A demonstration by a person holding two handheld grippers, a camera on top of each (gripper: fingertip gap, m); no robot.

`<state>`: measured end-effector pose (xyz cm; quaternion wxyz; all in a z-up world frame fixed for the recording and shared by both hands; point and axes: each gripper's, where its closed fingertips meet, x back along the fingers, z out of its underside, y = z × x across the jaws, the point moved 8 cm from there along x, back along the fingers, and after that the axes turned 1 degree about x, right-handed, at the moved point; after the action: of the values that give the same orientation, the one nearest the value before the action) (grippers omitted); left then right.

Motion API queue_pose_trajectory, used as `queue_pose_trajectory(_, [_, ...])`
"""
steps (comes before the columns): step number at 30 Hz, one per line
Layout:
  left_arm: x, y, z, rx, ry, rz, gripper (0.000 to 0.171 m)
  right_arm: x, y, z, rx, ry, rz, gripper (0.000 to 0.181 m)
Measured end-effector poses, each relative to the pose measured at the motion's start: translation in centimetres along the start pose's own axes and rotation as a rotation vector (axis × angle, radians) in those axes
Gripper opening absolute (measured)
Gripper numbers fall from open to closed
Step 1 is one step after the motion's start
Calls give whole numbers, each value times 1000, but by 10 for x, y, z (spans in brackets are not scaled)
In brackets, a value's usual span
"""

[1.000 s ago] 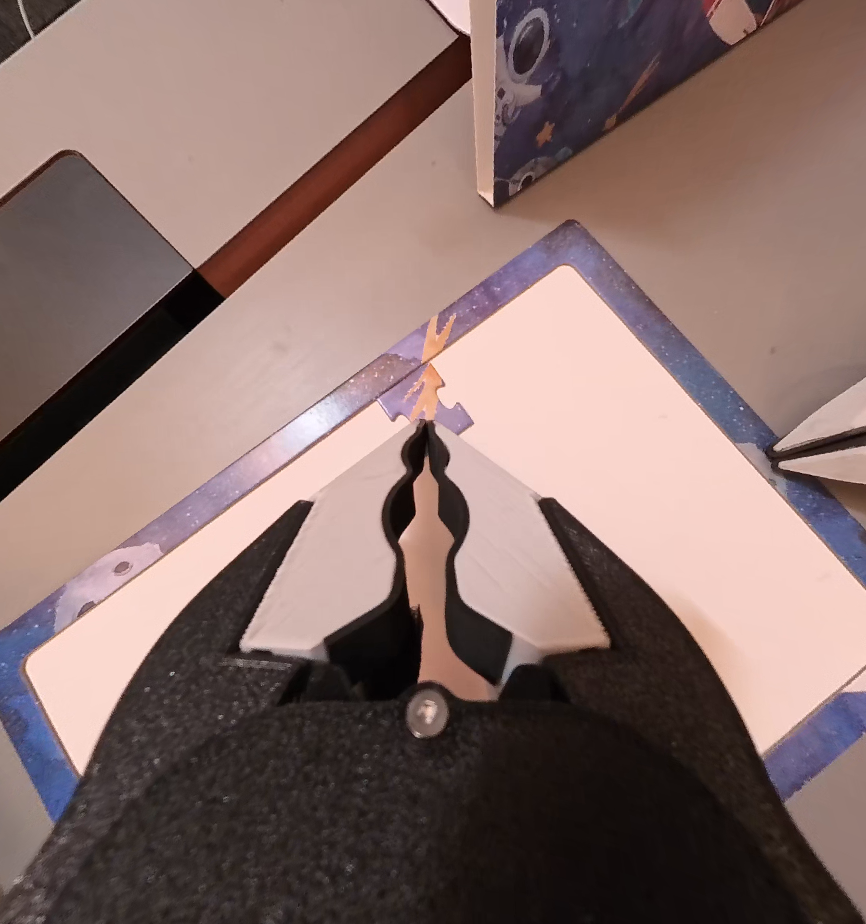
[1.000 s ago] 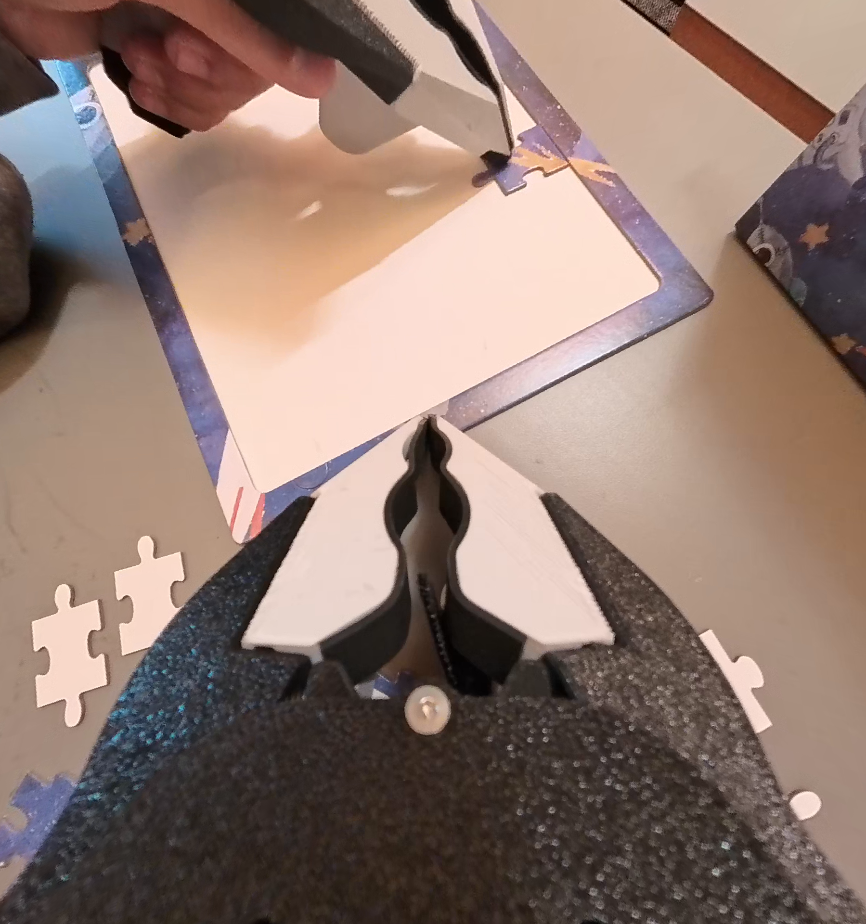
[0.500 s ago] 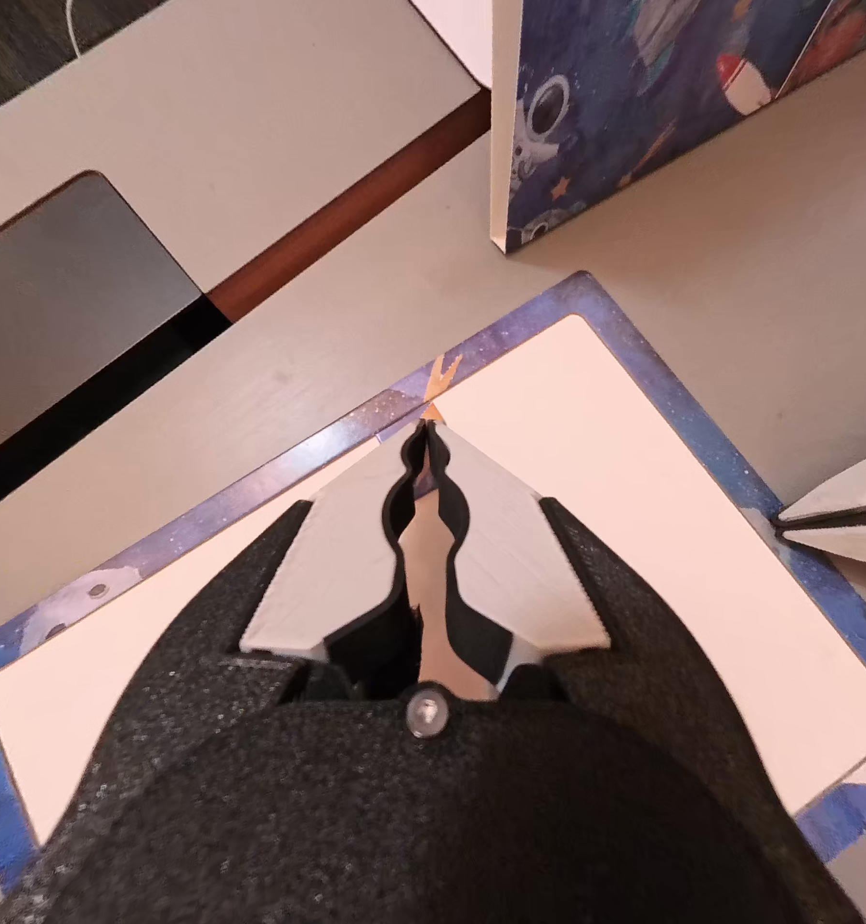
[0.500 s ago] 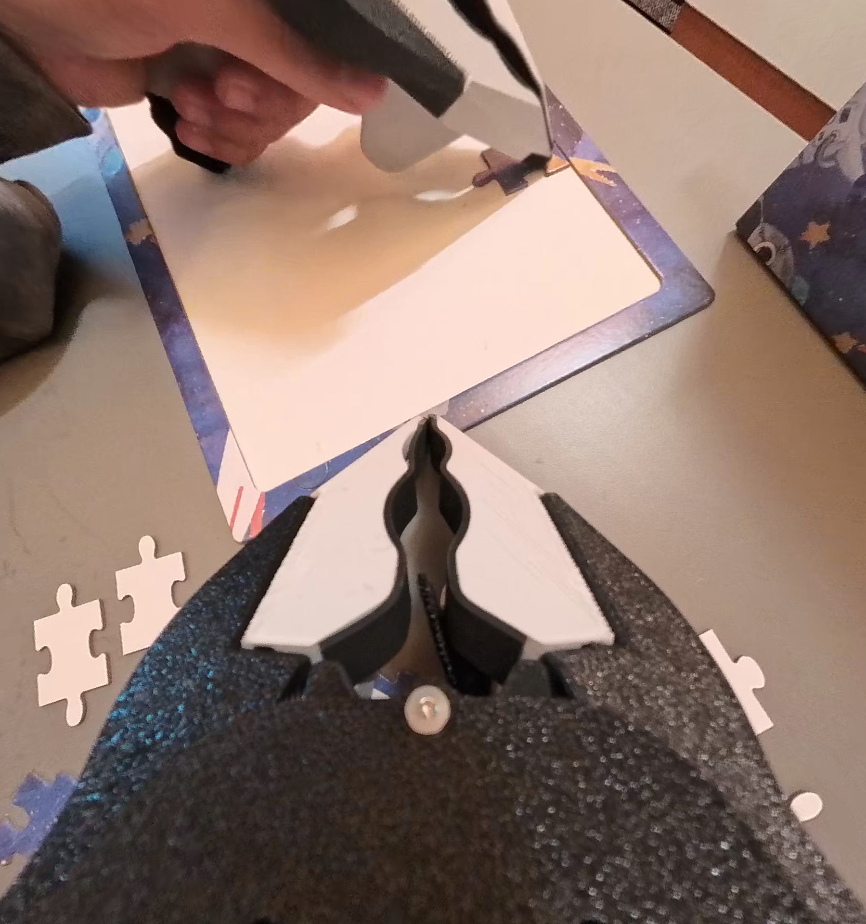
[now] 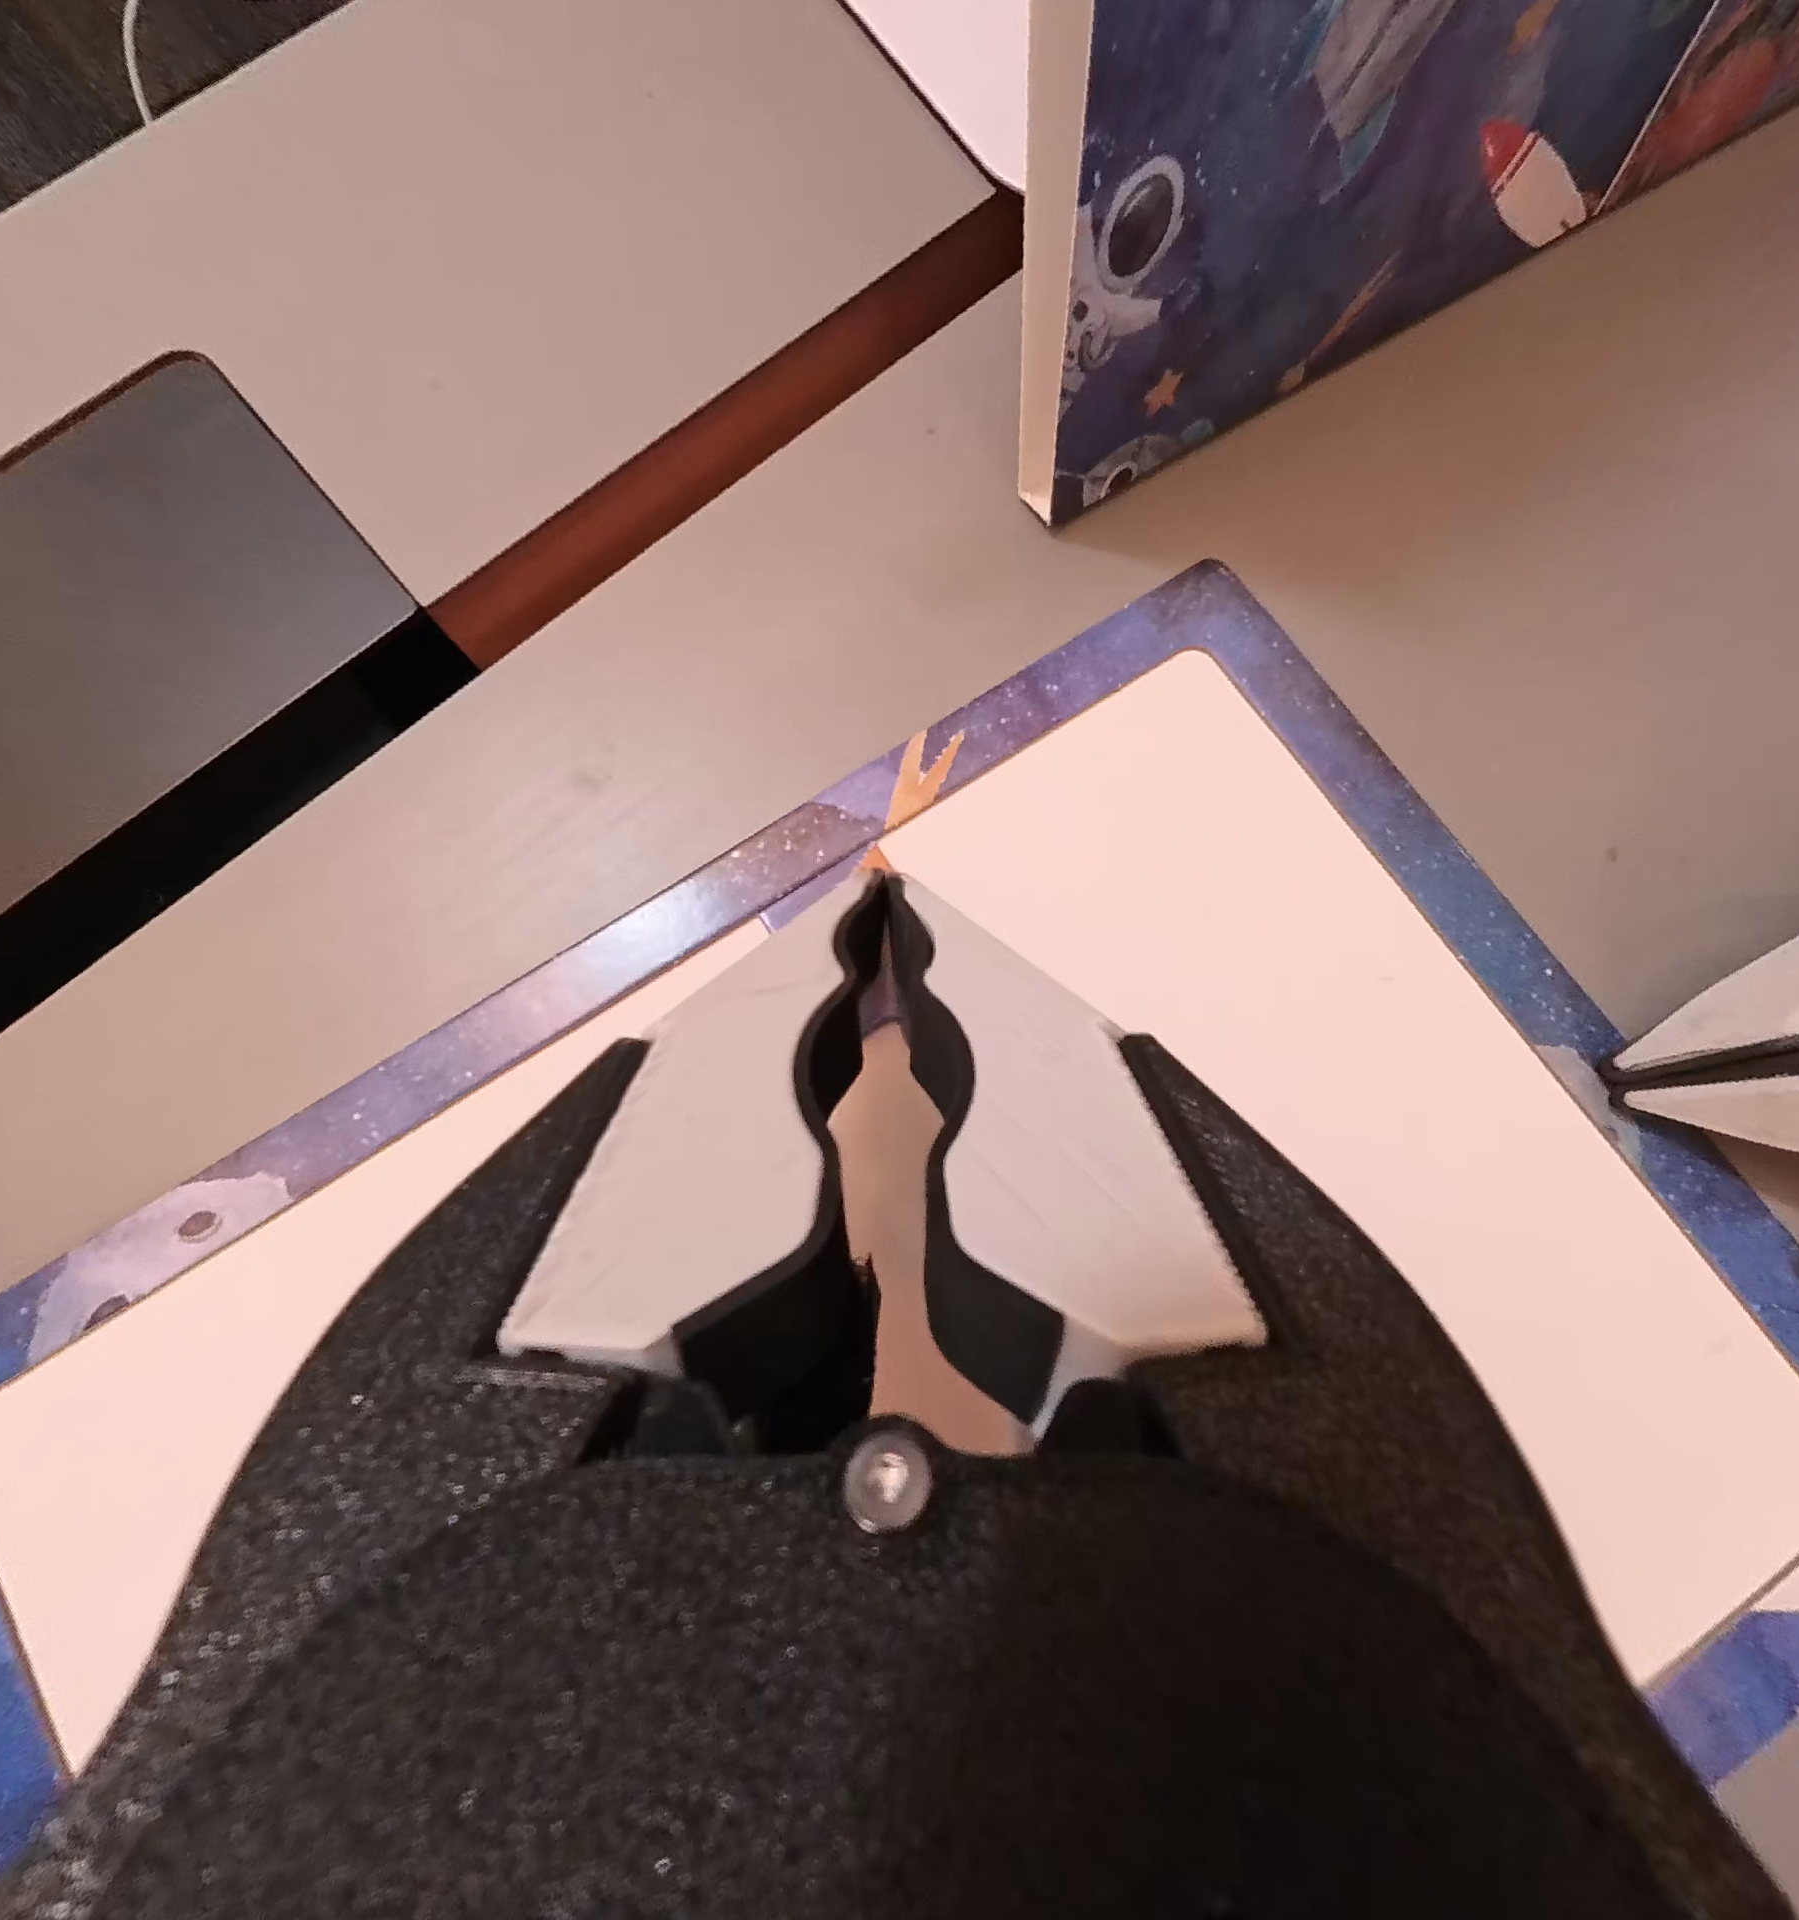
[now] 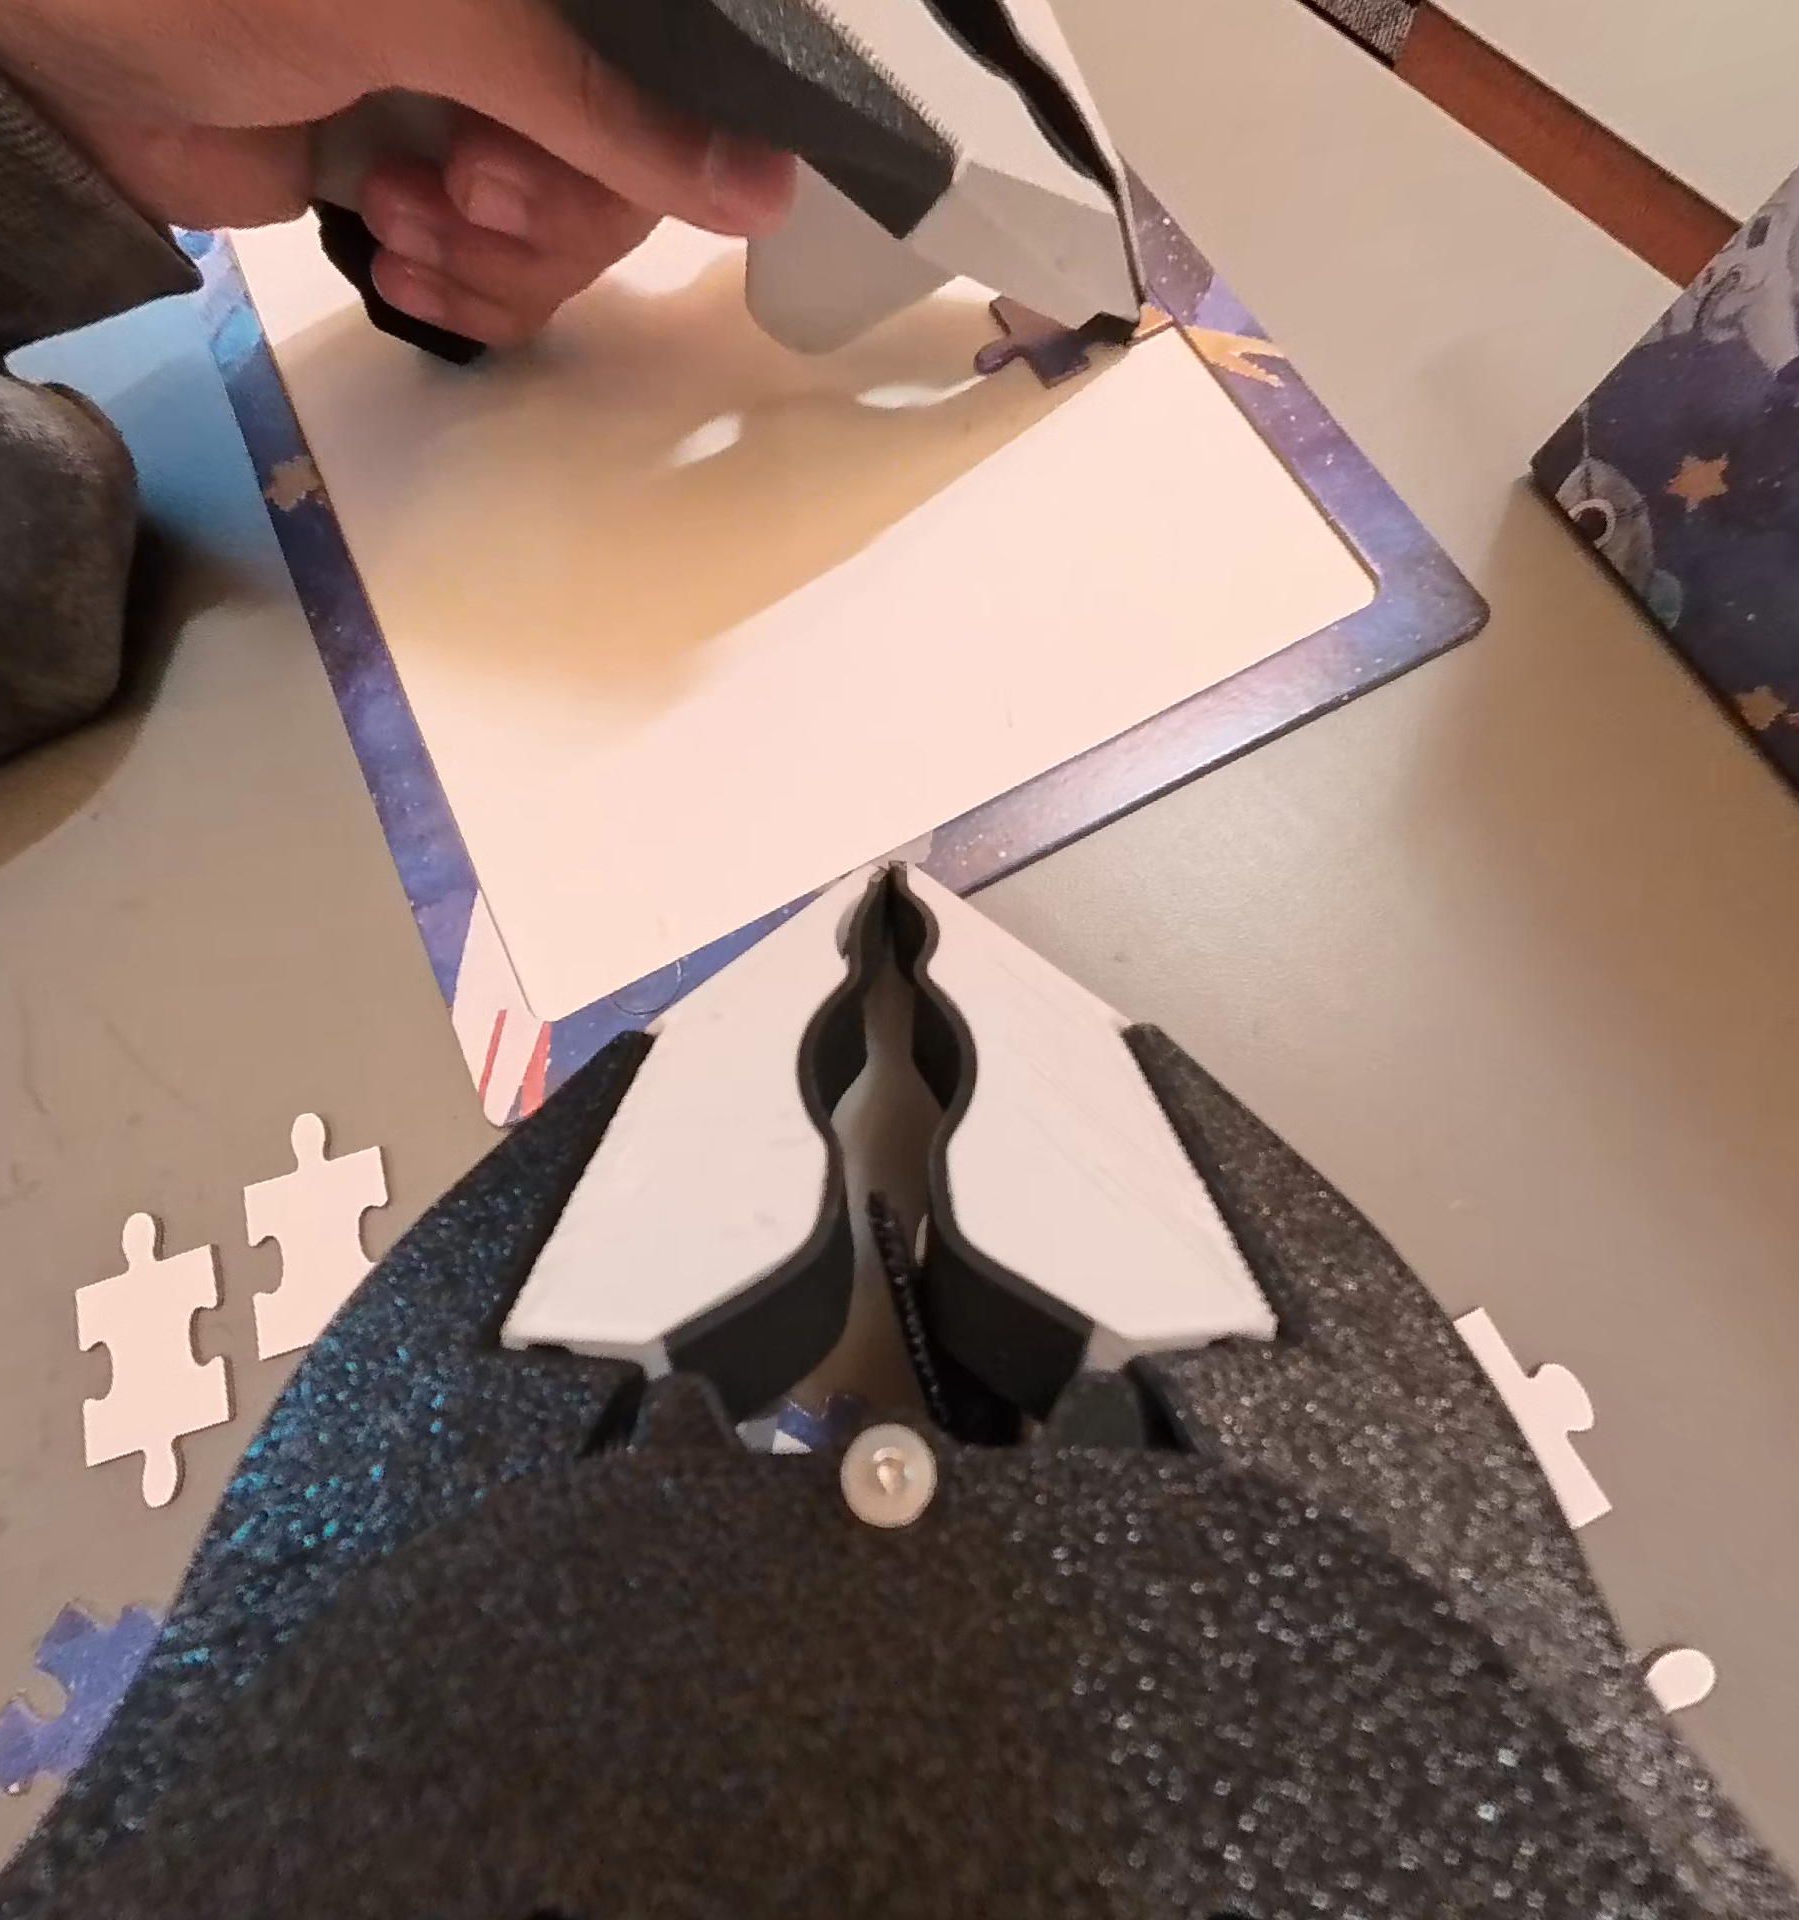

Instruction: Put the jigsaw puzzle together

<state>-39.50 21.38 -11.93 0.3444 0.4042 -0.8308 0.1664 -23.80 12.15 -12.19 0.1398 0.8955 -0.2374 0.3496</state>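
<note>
Piece [image 6: 1042, 348] in tray [image 6: 1414, 634] far edge; box [image 6: 1726, 499] right of tray.

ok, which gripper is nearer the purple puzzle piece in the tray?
Left. The left gripper has its tips down on the purple puzzle piece at the puzzle tray's far edge; the right gripper sits shut at the near border, across the tray.

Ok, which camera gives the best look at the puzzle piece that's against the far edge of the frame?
The right wrist view: the blue puzzle piece shows its knobbed outline beneath the left gripper. In the left wrist view that gripper's own fingers hide nearly all of it; only slivers show.
</note>
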Motion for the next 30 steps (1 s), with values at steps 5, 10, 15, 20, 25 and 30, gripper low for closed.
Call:
queue_pose_trajectory(5, [16, 16, -3, 51, -44, -34, 0, 0, 0, 0, 0, 0, 0, 0])
queue_pose_trajectory(10, [10, 21, 6, 68, 5, -46, 0, 0, 0, 0, 0, 0, -2, 0])
queue_pose_trajectory(15, [6, 16, 5, 62, 10, -35, 0, 0, 0, 0, 4, 1, 0, 0])
queue_pose_trajectory(20, [5, 17, 5, 65, 11, -45, 0, 0, 0, 0, 2, 1, -1, 0])
queue_pose_trajectory(25, [6, 19, 5, 50, 6, -68, 0, 0, 0, 0, 1, 0, -2, 0])
queue_pose_trajectory(30, [11, 1, -2, -17, -27, 27, 0, 0, -1, 1, -2, 0, -7, 0])
